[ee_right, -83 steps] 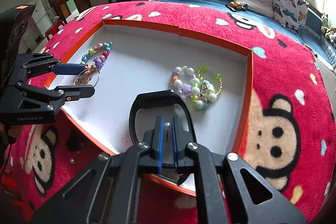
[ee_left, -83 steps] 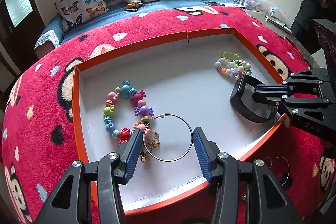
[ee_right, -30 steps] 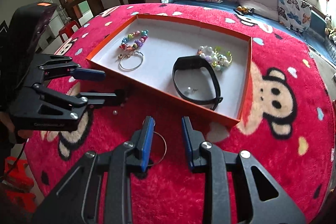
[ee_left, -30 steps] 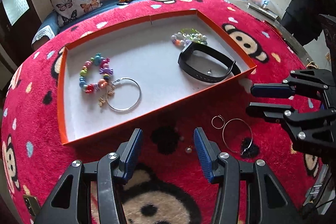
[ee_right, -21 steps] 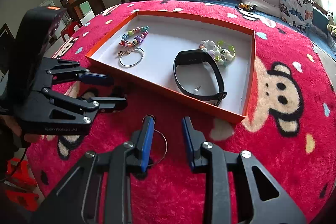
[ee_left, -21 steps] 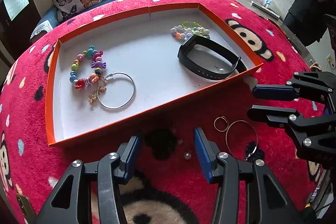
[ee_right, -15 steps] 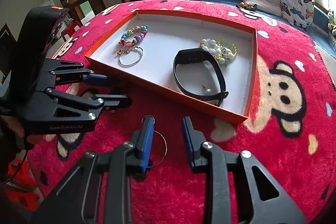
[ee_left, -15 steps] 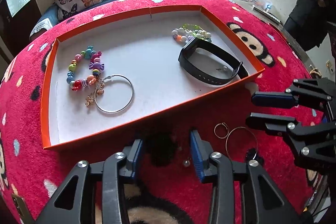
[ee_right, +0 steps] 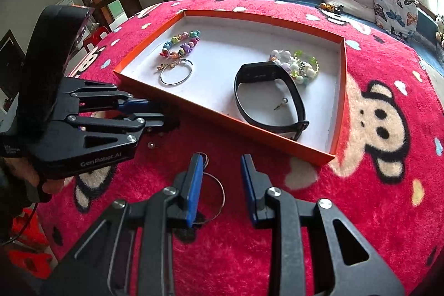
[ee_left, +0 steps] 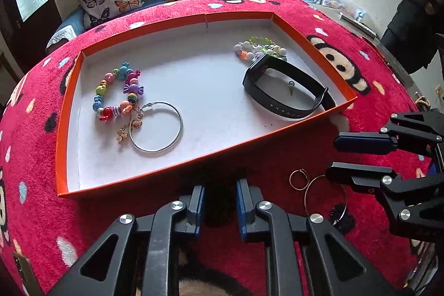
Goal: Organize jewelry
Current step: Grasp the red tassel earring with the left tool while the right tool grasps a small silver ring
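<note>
Four pieces are already laid in the orange-rimmed tray [ee_left: 63,113], spread apart so that each can be reached on its own. At the left lies the colourful candy-bead bracelet [ee_left: 116,90], with a large silver hoop [ee_left: 156,126] just beside it and touching its gold charms. Toward the right the black wristband [ee_left: 285,93] stands on edge, a small pin-like piece [ee_left: 290,86] lying inside its loop, and the pearl-and-green bead bracelet [ee_left: 258,50] is bunched at its far end.

The rest is still loose on the red monkey-print rug [ee_right: 374,185], near the tray's front wall, so sorting is judged partly done.

The left gripper [ee_left: 219,201] is held low over a dark patch of the rug, its jaws narrowed to a small gap – nothing is seen clamped between them, though a small pearl bead [ee_right: 150,145] lies on the rug close by in the right wrist view.

Further right, a small gold ring [ee_left: 298,179] and a thin wire hoop [ee_right: 213,196] lie touching. The right gripper [ee_right: 219,182] is set over that hoop with its jaws well apart and empty – the left finger [ee_right: 194,185] crosses the wire, so a pick-up there seems to be intended.
</note>
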{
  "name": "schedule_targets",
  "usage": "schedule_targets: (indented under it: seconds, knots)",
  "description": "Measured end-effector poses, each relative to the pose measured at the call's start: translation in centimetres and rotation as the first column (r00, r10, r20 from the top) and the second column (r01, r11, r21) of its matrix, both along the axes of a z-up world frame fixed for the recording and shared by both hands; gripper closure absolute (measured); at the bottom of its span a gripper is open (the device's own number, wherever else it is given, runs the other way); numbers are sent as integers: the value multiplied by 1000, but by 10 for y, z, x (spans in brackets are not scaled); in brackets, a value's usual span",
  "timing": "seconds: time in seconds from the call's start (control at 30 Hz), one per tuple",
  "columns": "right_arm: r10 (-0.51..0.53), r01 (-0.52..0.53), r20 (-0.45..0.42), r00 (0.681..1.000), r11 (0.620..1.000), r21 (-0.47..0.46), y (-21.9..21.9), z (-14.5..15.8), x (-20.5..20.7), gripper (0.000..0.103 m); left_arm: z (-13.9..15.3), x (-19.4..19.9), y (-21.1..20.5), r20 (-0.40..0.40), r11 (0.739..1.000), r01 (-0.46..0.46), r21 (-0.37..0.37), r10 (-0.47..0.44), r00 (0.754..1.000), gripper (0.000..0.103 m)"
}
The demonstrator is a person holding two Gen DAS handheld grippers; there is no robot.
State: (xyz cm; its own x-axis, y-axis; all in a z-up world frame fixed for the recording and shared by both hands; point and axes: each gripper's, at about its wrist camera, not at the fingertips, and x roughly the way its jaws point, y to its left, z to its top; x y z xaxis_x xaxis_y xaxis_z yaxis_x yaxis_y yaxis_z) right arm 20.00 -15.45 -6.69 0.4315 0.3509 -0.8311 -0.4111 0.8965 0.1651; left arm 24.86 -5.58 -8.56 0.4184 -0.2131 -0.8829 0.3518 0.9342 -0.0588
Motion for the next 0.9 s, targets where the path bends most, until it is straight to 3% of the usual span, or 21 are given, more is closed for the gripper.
schedule_targets:
  seconds: [0.9]
  knots:
    - [74,-75,-18,997,995,-68,32,-18,1,74,26,-35,29,23,1000,-5,-7,5,1000,87]
